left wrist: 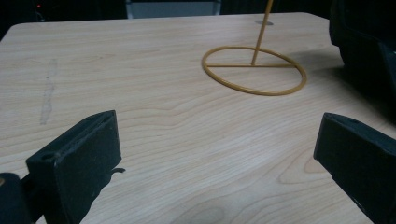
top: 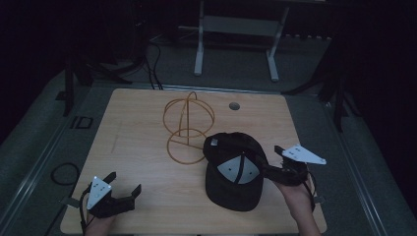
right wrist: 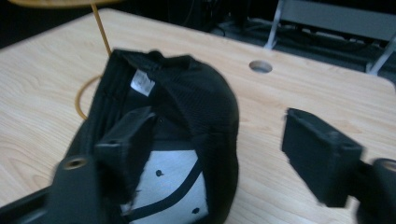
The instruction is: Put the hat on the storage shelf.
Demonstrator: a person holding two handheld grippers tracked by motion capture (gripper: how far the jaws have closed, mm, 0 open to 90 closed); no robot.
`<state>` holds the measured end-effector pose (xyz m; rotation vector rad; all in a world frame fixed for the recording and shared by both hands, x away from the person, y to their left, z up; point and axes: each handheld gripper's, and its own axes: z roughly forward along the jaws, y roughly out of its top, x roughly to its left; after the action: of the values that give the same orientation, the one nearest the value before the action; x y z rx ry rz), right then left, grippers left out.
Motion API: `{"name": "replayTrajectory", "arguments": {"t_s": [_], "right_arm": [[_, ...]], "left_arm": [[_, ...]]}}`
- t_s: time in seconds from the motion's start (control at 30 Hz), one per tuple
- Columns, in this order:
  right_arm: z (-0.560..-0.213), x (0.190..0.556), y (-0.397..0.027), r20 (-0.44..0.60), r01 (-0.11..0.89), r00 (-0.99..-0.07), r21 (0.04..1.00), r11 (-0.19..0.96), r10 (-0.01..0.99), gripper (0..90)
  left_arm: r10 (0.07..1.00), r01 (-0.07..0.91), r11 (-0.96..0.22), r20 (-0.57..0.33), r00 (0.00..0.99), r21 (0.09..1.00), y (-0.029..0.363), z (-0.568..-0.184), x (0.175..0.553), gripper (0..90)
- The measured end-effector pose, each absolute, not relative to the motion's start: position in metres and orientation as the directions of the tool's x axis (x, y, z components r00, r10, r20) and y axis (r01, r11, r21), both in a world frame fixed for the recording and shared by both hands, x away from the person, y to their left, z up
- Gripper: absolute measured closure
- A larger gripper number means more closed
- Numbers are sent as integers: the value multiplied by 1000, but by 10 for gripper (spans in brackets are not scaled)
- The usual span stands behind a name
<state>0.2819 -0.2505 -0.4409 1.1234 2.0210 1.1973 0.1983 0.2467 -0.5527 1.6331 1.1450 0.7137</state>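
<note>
right hand-held gripper (right wrist: 219, 154): jaws wide, straddling the black cap's (top: 235, 169) side wall, not clamped yet
left hand-held gripper (top: 114, 194): wide open, empty, well off

The left gripper (top: 124, 186) sits low at the near left, jaws spread wide. The right gripper (top: 268, 158) points leftward from the right hand (top: 298, 199), jaws apart.

A dim room: wooden table (top: 147, 123) on grey floor (top: 236, 64), white metal frame (top: 236, 29) behind.
</note>
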Motion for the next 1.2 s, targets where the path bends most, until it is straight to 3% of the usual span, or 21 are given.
{"name": "replayTrajectory", "arguments": {"t_s": [0.3,0.33,0.4,0.47,0.5,0.83,1.07,1.2], "right_arm": [[-462,298,-229,-109,449,-457,828,335,882,438],[-466,299,-226,-130,460,-440,817,348,888,578],[-468,301,-225,-142,466,-432,810,355,891,609],[-470,302,-225,-145,482,-419,801,354,897,811],[-471,302,-225,-150,484,-404,802,350,902,872],[-452,293,-221,-99,444,-444,839,315,890,884],[-427,283,-220,-77,389,-481,874,292,873,884],[-418,279,-219,-88,363,-481,886,289,872,884]], "left_arm": [[904,372,-89,-82,420,924,243,-553,198,10],[903,370,-92,-79,421,924,243,-552,198,10],[906,364,-95,-71,418,926,242,-551,197,10],[906,367,-98,-70,418,925,241,-551,197,10],[906,369,-97,-71,416,924,241,-551,197,10],[898,367,-93,-81,433,925,235,-550,197,10],[860,369,-63,-137,491,927,215,-543,199,10],[838,358,-96,-119,532,929,201,-536,201,10]]}}
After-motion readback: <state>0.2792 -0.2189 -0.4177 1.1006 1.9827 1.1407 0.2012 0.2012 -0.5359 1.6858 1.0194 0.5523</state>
